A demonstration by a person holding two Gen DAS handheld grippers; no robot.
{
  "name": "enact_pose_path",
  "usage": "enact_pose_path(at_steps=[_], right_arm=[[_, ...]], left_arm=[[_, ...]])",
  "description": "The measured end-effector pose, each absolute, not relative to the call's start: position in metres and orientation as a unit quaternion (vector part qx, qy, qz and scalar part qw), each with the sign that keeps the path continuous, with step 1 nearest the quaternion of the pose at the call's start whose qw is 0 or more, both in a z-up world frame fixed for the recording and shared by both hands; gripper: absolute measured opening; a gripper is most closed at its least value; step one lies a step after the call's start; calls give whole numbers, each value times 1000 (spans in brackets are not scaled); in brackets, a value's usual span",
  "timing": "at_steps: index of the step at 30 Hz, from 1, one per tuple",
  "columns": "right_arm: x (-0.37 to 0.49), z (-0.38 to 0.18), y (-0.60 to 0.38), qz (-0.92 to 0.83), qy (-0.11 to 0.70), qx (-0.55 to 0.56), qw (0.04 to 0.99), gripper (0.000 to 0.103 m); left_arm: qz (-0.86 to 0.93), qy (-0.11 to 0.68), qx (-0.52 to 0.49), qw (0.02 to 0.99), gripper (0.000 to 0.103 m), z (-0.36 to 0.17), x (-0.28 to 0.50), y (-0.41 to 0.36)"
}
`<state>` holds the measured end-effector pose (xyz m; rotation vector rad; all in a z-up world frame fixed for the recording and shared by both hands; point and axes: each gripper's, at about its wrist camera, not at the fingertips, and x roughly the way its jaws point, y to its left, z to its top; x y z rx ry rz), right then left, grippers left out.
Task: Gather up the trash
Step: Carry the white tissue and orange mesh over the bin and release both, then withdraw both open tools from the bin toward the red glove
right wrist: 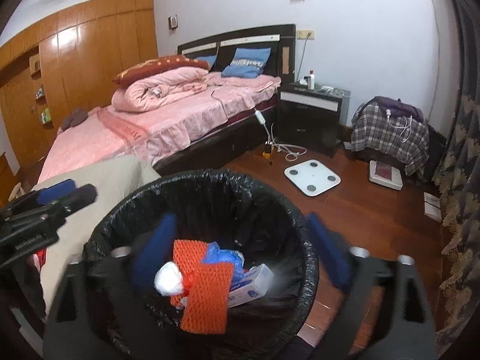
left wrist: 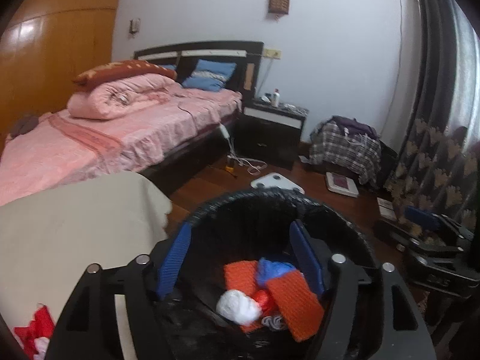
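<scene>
**A:** Where are your grippers?

**B:** Both hang over the trash bin point(right wrist: 198, 186), pointing down into it. My left gripper point(left wrist: 240, 258) has its blue pads spread apart with nothing between them; the bin's contents lie below the gap. My right gripper point(right wrist: 240, 252) stands wide too, one pad inside the rim and the other just outside it, and nothing is pinched there.

**A:** What is in the bin?

**B:** Straight beneath my right gripper lie two pieces of orange netting point(right wrist: 207, 297), a white wad point(right wrist: 168, 279), a blue plastic bag point(right wrist: 222, 255) and a small white box with blue print point(right wrist: 255, 282), all touching one another in a heap on the black liner.

**A:** Anything left outside?

**B:** To the left of my left gripper there is a beige-covered surface point(left wrist: 75, 225), and at its near corner something red and white point(left wrist: 33, 333), partly cut off by the edge of the view.

**A:** And beyond?

**B:** Ahead of both grippers: wooden floor with a white scale point(right wrist: 312, 177), a bed with pink covers point(right wrist: 180, 120) and a dark nightstand point(right wrist: 309, 120).
</scene>
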<state>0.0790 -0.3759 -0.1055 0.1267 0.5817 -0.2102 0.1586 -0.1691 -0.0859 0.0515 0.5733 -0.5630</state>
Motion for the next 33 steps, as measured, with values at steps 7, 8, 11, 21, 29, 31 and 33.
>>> enact_pose_path(at_steps=[7,8,11,21,29,31,33], right_arm=[[72,-85,-352,-69,266,72,959,97],[71,-82,-343,-60,262,72,960,97],[74,-75,-321,-38,259,67,963,98],[97,-73,-231,47,275,56,959,98],[108,-83,-154,114,272,29,955,98],[108,-85,-141,125,271,26,954,98],[111,-89,-124,140,274,25,951,98]], left_arm=[[-212,238,39,947,91,-61,140,-106],[-202,236,40,950,93,-58,137,-95],[-170,233,41,957,95,-56,128,-60],[-68,243,27,967,97,-63,105,44],[2,254,0,967,97,-83,95,113],[16,257,-1,966,97,-90,94,127],[25,260,-2,965,97,-96,94,138]])
